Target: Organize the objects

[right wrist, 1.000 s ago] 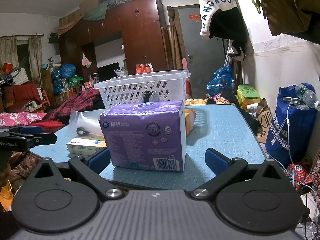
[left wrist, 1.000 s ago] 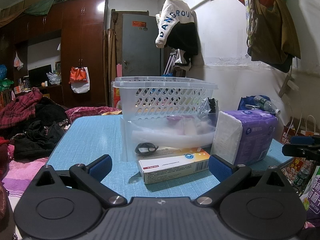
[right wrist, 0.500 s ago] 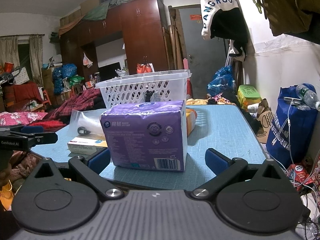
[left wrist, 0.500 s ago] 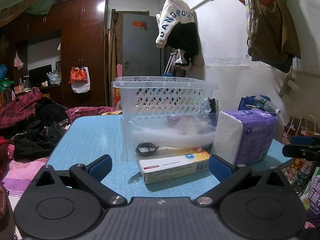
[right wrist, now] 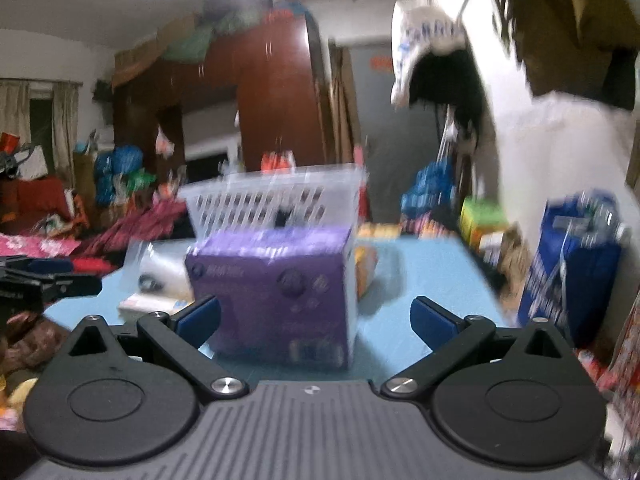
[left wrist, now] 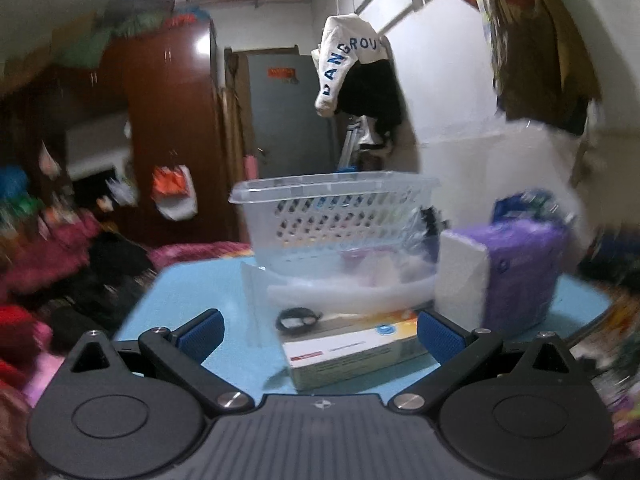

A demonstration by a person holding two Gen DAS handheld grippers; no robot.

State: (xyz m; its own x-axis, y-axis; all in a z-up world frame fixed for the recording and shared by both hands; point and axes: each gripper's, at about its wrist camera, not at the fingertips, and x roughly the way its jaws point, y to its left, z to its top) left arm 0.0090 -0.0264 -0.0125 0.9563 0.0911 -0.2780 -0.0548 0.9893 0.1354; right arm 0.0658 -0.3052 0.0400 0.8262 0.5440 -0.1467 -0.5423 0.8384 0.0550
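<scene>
A white perforated basket [left wrist: 336,208] stands at the back of the blue table [left wrist: 200,292]. In front of it lie a clear plastic bag [left wrist: 340,292] with a black item, a white and orange box [left wrist: 352,352], and a purple tissue pack [left wrist: 516,276]. My left gripper [left wrist: 320,332] is open, just short of the box. My right gripper [right wrist: 316,318] is open, with the purple tissue pack [right wrist: 276,292] close in front between its fingers, untouched. The basket [right wrist: 276,204] stands behind the pack. Both views are blurred.
Clothes lie piled left of the table [left wrist: 60,272]. A blue bag [right wrist: 572,260] stands on the floor to the right. A wall with hanging clothes [left wrist: 356,68] runs along the right side. The left gripper shows at the left edge of the right wrist view [right wrist: 44,280].
Both views have gone blurred and shifted: both grippers are moving, closer in on the box and tissue pack. Both stay open. The objects on the table have not moved.
</scene>
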